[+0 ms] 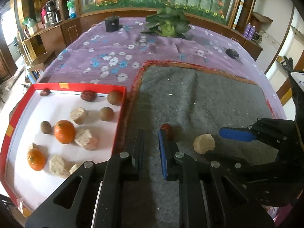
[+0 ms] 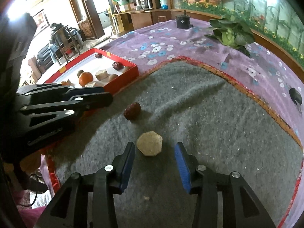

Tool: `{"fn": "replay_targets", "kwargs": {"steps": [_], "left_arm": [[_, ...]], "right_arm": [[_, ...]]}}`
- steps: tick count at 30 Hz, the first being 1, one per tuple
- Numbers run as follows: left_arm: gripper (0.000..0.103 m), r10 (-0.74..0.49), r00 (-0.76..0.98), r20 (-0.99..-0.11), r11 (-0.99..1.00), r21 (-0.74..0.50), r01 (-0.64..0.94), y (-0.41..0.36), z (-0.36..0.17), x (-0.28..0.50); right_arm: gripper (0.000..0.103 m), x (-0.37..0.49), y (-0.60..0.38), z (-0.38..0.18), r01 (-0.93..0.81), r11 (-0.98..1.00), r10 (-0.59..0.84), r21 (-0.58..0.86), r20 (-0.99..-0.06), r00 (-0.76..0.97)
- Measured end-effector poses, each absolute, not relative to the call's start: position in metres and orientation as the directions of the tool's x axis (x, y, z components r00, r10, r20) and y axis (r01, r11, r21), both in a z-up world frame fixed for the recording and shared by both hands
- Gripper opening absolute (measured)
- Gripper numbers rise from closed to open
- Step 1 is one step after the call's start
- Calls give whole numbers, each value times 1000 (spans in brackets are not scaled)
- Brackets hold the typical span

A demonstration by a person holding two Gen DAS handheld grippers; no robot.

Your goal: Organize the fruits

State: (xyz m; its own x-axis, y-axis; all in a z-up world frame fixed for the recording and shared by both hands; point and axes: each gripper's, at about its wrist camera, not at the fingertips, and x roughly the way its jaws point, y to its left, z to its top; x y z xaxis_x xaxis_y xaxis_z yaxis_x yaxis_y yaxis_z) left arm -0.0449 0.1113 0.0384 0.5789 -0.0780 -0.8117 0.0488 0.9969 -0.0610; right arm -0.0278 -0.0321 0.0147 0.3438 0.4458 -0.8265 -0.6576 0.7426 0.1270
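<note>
A red box (image 1: 121, 117) with a white floor holds two oranges (image 1: 64, 131), brown round fruits, red dates and several beige chunks. On the grey mat (image 1: 209, 98) lie a red date (image 1: 166, 128) and a beige chunk (image 1: 203, 143). My left gripper (image 1: 151, 135) is open and empty above the mat, the date just past its right finger. My right gripper (image 2: 154, 148) is open, with the beige chunk (image 2: 150, 143) between its fingertips on the mat. The date (image 2: 132, 110) lies beyond it. The left gripper (image 2: 91, 97) shows in the right wrist view near the box (image 2: 121, 79).
A purple flowered cloth (image 1: 106, 57) covers the table. A leafy green vegetable (image 1: 168, 23) and a black cylinder (image 1: 112, 24) stand at the far side. A small black object (image 1: 231, 53) lies at the right. Wooden shelves with bottles stand beyond the table.
</note>
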Motion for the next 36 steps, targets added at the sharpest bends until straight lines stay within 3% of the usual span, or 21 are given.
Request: {"fn": "replay_targets", "kwargs": {"steps": [9,14,23,26,36], "left_arm": [[14,-106,538,-836,994,-68,90,99,28,-28],[25,-111,529,-842,991,-54,122,89,24,-24],[25,-124,491,-862,988,-64,137,87,12,-18],[16,-121,499,-858,987,-51,151,87,12,-20],[17,-86,566,-820,995,-48,82,111,39,-39]], "right_arm": [[43,-29,-15,4,-697,707,455,117,-830,322],[43,-29,-14,0,-703,703,448,107,-835,321],[30,-29,-20,2,-709,699,439,96,-840,319],[29,-30,-22,4,-708,700,438,95,-840,320],[29,-31,-17,19,-707,700,458,103,-824,333]]}}
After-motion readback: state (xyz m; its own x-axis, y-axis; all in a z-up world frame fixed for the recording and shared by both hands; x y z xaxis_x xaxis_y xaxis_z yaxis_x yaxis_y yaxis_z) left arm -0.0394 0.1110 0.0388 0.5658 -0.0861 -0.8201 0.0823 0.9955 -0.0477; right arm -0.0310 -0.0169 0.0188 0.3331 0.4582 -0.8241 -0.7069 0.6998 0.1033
